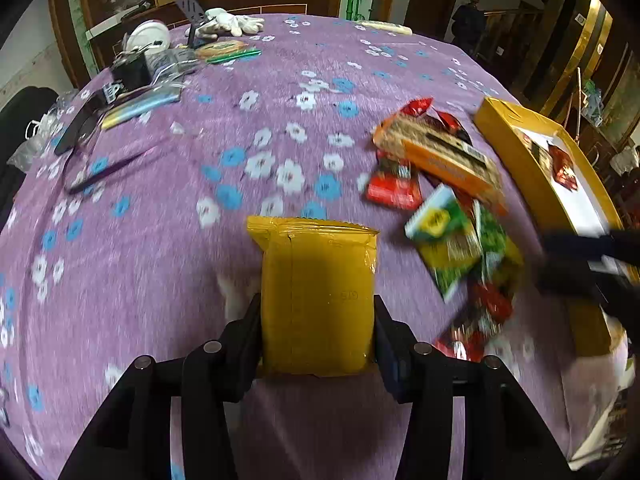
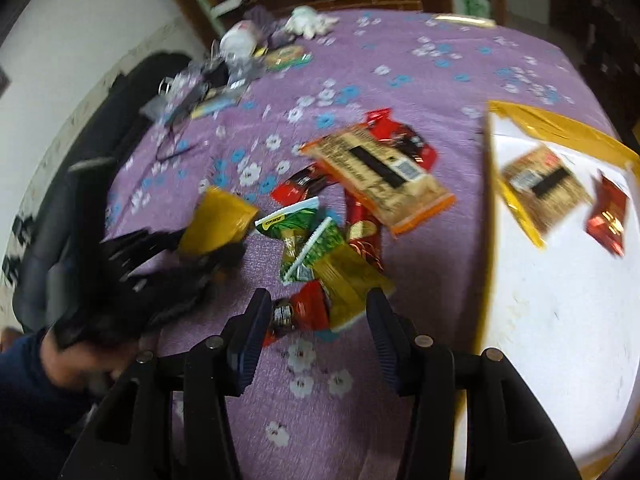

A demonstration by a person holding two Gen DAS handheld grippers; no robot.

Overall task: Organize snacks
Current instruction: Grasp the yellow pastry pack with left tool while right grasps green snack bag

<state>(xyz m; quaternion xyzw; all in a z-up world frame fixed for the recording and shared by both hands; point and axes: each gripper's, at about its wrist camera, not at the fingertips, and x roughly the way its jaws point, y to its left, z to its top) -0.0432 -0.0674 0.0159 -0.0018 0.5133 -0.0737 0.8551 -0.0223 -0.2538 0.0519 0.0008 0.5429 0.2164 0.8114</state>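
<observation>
Yellow packet (image 1: 318, 296) clamped in left claw (image 1: 318, 336); right claw (image 2: 318, 328) spread.

- The yellow packet (image 1: 318, 296) in the left tongs (image 1: 318, 332) looks like smooth plastic film, faintly creased, with a dull sheen.
- The tabletop (image 1: 248, 80) wears a purple flowered cloth, matt and slightly nubbly.
- The tray (image 2: 552, 320) has a white, matt, scuffed floor and glossy gold walls, perhaps foil-faced card; blur hides the detail.
- The right tongs (image 2: 318, 320) are matt black plastic with ribbed blue pads (image 2: 250, 344) and small metal pins.
- The red wrappers (image 2: 606, 216) glint like foil.
</observation>
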